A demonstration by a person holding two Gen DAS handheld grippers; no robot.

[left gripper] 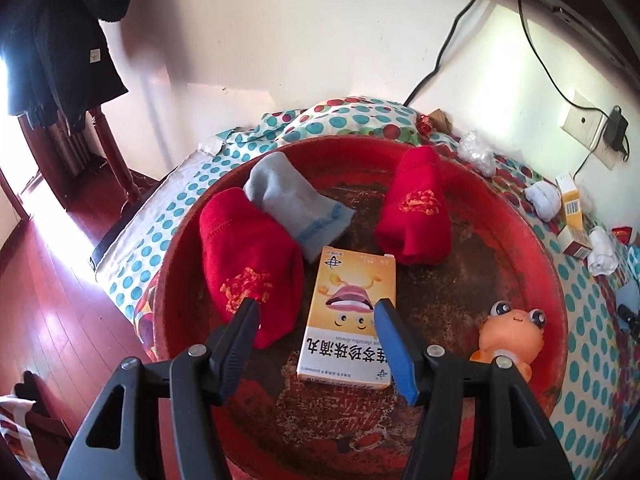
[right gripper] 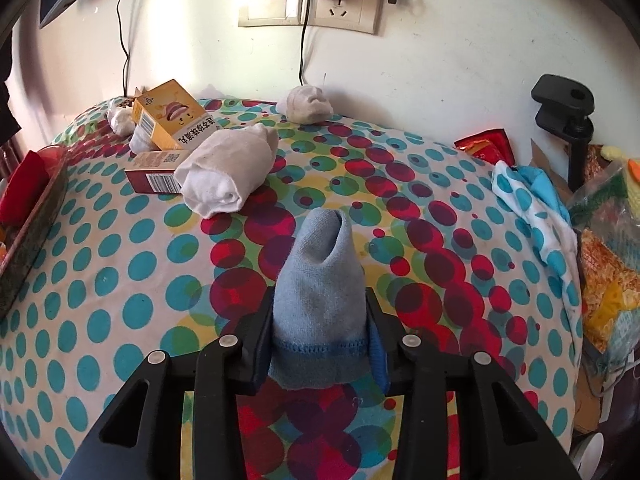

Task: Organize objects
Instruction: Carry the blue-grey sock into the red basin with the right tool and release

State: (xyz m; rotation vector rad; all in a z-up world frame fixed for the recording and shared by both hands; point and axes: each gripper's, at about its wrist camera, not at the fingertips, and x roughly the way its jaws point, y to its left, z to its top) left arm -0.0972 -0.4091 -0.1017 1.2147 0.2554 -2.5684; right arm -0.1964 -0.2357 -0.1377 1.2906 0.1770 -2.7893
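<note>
In the left wrist view, a round red tray (left gripper: 540,248) holds two red rolled socks (left gripper: 248,264) (left gripper: 416,208), a grey-blue rolled sock (left gripper: 296,204), a yellow medicine box (left gripper: 352,320) and an orange frog toy (left gripper: 512,332). My left gripper (left gripper: 316,308) hangs open above the box, and its pads touch nothing. In the right wrist view, my right gripper (right gripper: 320,336) is shut on a light blue rolled sock (right gripper: 320,280) above the dotted cloth (right gripper: 120,280). White rolled socks (right gripper: 228,168) (right gripper: 308,104) and two boxes (right gripper: 172,120) (right gripper: 156,172) lie further back.
The dotted cloth covers a table against a white wall with sockets (right gripper: 312,4) and cables. The tray's edge (right gripper: 28,224) shows at the left of the right wrist view. Bags and a black clamp (right gripper: 568,108) crowd the right side. Dark clothes (left gripper: 68,40) hang over a red wooden floor.
</note>
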